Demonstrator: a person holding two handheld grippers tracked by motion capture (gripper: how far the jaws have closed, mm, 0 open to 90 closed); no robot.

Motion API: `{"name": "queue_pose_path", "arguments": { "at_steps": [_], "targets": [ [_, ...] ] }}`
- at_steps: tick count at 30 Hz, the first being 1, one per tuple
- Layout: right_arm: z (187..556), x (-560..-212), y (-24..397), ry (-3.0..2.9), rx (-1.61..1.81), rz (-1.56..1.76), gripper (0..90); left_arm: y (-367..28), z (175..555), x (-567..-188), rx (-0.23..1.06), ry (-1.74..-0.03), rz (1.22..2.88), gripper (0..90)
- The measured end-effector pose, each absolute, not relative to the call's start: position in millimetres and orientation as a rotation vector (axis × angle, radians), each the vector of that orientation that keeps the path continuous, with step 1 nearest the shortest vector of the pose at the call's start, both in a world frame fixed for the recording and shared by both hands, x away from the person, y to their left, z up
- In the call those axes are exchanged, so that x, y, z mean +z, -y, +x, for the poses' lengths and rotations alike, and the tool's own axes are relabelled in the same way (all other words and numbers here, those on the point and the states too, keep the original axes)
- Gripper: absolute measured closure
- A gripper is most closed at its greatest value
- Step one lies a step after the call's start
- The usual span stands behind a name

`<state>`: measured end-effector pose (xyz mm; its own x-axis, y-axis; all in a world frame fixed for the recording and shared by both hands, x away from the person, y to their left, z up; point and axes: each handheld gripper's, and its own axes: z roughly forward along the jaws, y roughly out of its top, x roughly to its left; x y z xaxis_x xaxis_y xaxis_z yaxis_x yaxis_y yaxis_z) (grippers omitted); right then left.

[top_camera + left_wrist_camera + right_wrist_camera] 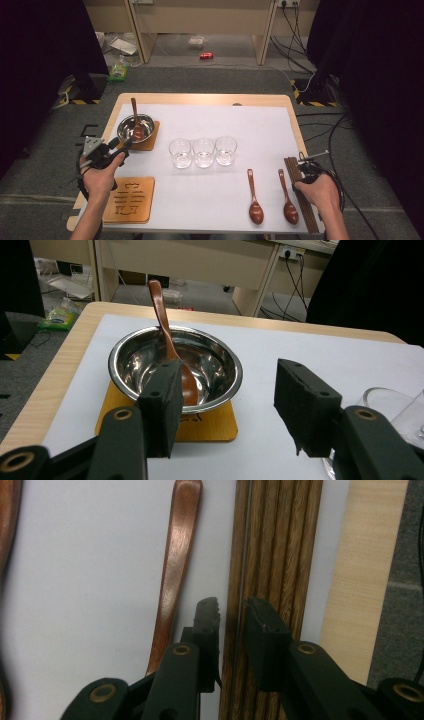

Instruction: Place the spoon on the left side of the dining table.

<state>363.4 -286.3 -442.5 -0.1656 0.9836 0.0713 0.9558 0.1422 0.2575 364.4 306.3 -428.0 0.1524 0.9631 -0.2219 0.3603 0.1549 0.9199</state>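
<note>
A bundle of dark wooden chopsticks (294,172) (280,555) lies along the table's right edge. My right gripper (300,162) (231,607) stands over it, its jaws drawn close around the leftmost chopstick (235,540), which still lies flat. Two wooden spoons (253,197) (286,195) rest just left of the bundle; the nearer one's handle (175,560) runs beside my right jaws. My left gripper (125,145) (227,390) hovers open in front of a steel bowl (125,125) (140,360) holding a third spoon (134,107) (160,305).
The bowl sits on a wooden coaster (152,140) (215,422). A second coaster (131,199) lies bare at the front left. Three clear glasses (180,152) (204,151) (226,149) stand in a row mid-table, one of them (380,400) near my left gripper.
</note>
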Motion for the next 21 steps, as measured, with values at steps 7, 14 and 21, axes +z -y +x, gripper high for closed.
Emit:
{"name": "queue_pose_path", "arguments": {
  "at_steps": [7,14,21],
  "targets": [
    [365,-445,280,-2.294,0.342,1.981,76.6,-305,364,-429,0.727,-1.394,1.4,44.3],
    [368,-449,275,-2.31,0.289,1.98,80.2,-304,365,-431,0.721,-1.395,1.408,44.2],
    [372,-449,274,-2.263,0.259,2.052,84.4,-304,365,-433,0.716,-1.399,1.412,44.2]
  ]
}}
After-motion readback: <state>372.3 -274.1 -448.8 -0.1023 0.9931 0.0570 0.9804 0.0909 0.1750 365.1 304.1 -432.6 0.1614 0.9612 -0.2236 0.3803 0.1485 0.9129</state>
